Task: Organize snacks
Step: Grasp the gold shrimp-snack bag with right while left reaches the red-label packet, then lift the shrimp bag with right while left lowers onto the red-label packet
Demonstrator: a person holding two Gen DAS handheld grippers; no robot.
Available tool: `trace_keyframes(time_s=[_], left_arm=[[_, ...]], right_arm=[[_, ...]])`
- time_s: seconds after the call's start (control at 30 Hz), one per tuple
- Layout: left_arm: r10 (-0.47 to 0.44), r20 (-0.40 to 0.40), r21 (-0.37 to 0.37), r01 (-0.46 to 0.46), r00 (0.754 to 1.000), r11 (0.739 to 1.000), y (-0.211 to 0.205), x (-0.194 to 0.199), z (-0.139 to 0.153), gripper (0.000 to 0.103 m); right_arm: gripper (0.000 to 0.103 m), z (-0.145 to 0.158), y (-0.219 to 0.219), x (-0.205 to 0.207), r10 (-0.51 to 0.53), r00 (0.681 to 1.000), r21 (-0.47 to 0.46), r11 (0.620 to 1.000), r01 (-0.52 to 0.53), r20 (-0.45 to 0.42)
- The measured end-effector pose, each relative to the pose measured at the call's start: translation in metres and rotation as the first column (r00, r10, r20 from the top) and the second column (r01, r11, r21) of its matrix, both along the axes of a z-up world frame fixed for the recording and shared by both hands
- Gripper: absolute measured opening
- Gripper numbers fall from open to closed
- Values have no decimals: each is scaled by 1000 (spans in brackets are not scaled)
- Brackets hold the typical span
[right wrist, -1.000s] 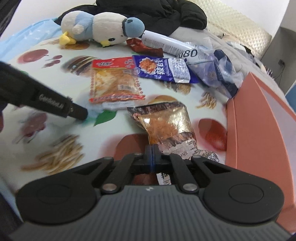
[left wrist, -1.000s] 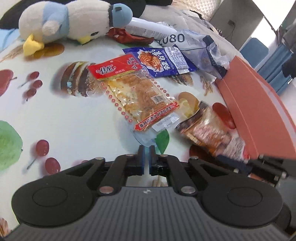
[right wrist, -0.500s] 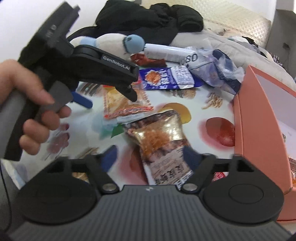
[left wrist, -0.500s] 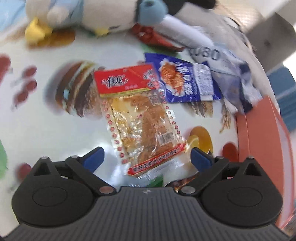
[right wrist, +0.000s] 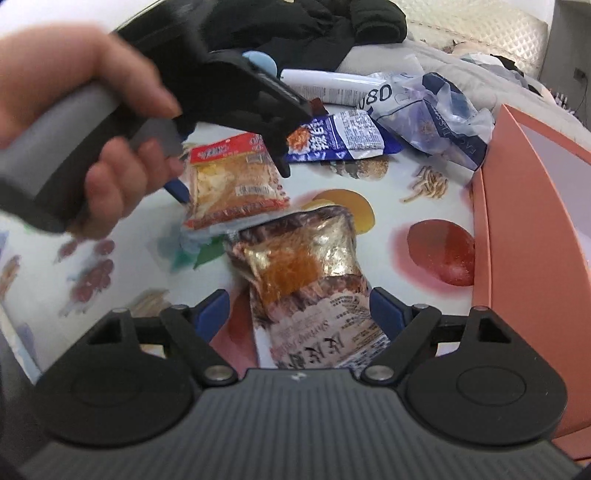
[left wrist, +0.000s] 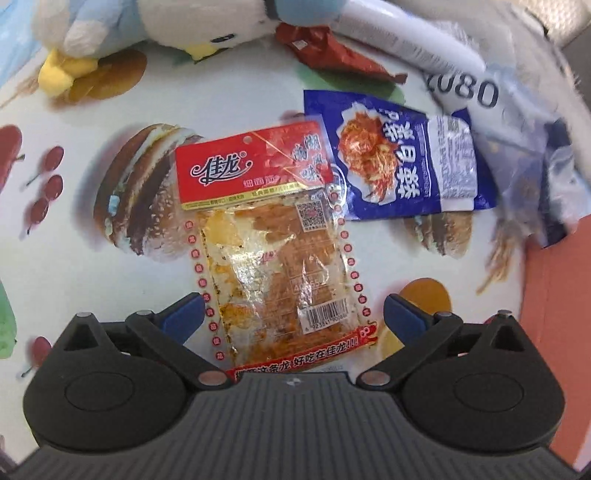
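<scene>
A red-topped clear snack packet lies flat on the printed tablecloth. My left gripper hangs over its lower half, open wide, one blue pad on each side and neither touching it. A blue snack packet lies just right of it. In the right wrist view a brown and gold snack packet lies below the red packet. My right gripper is open, its pads astride the brown packet's near end without pressing it. A hand holds the left gripper there.
An orange box stands open along the right edge. A plush penguin, a dark red wrapper, a white tube and a crumpled clear bag crowd the far side. Black clothing lies behind.
Both grippers went from shut to open. The left one swung over the red-topped packet and tipped downward. The right one edged up to the brown packet.
</scene>
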State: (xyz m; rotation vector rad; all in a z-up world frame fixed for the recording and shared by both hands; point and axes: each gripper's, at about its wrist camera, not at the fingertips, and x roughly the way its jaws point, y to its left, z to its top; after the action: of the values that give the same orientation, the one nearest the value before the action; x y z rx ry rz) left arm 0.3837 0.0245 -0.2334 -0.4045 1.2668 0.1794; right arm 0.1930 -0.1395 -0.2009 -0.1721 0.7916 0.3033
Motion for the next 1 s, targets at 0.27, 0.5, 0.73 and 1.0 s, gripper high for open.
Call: trace_keyframes(time_s=[0.27,0.5,0.73,1.0], left_arm=[[-41,-50,143,48,998,989,-20,14,-8,103],[-82,-47,177,89,996,980,-25,14,-13,103],[-165,-17,185,166,986,969,-27,0,-12,103],[-263,11,199,255,965,946,-26,-35,-9,102]], right_arm=[[85,-13,-5,-1,24,999,-21,999,-25,-49],[75,-14,-16,-4,-1,999,29,1000,3,-47],[71,-14,-18,-8,-21,999,30,999,22,-34],[69,-13,-15,-16,-26,999,23,999,26,-26]])
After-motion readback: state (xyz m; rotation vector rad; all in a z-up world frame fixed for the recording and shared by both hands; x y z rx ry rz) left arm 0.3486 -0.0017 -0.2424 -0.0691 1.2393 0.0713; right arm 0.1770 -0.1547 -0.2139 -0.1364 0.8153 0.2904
